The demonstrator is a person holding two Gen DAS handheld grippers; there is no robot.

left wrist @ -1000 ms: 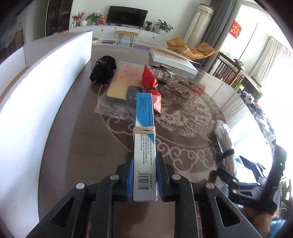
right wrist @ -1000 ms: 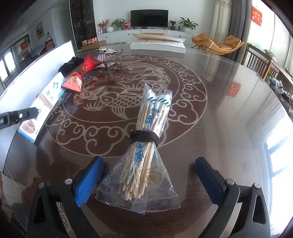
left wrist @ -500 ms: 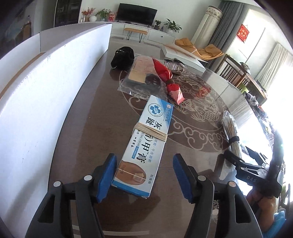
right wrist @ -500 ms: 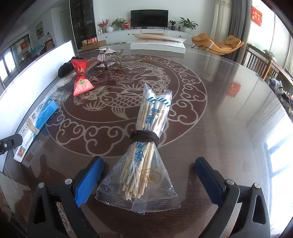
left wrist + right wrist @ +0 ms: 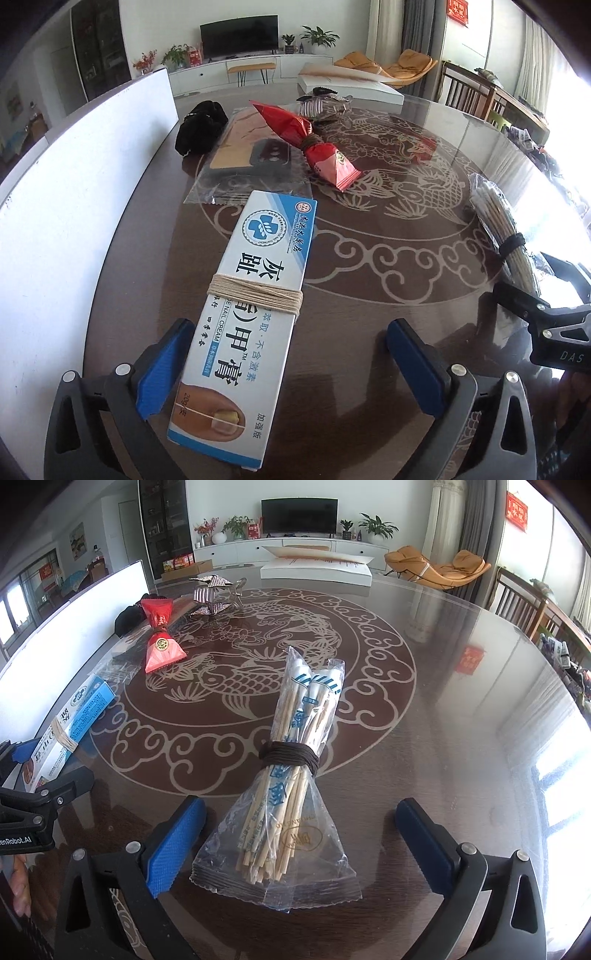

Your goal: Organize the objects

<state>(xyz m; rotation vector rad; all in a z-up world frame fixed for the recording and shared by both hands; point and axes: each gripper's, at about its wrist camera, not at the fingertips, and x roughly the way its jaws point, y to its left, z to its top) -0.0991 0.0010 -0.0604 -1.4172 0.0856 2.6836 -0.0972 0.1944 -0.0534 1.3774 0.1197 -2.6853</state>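
Note:
A white and blue nail cream box [image 5: 258,314], tied with pale string, lies flat on the dark table [image 5: 369,302]. My left gripper [image 5: 291,354] straddles its near end with the jaws opening. The left pad [image 5: 166,365] sits close beside the box edge, and the right pad [image 5: 417,369] stands well clear of it. A bagged bundle of chopsticks [image 5: 295,768], bound with dark cord, lies between the wide jaws of my right gripper [image 5: 299,823], and neither pad touches it. The same box [image 5: 70,720] shows at the left of the right wrist view.
Beyond the box lie a clear bag with a phone case [image 5: 251,158], a red tied packet [image 5: 317,147], a black pouch [image 5: 199,125] and a silver wrapper [image 5: 325,105]. A white board [image 5: 74,203] walls the table's left side. A flat white box [image 5: 351,85] sits at the far edge.
The left gripper let go of the nail cream box: it was clamped on edge, and now it lies flat between spread jaws. The right gripper and chopsticks have not moved.

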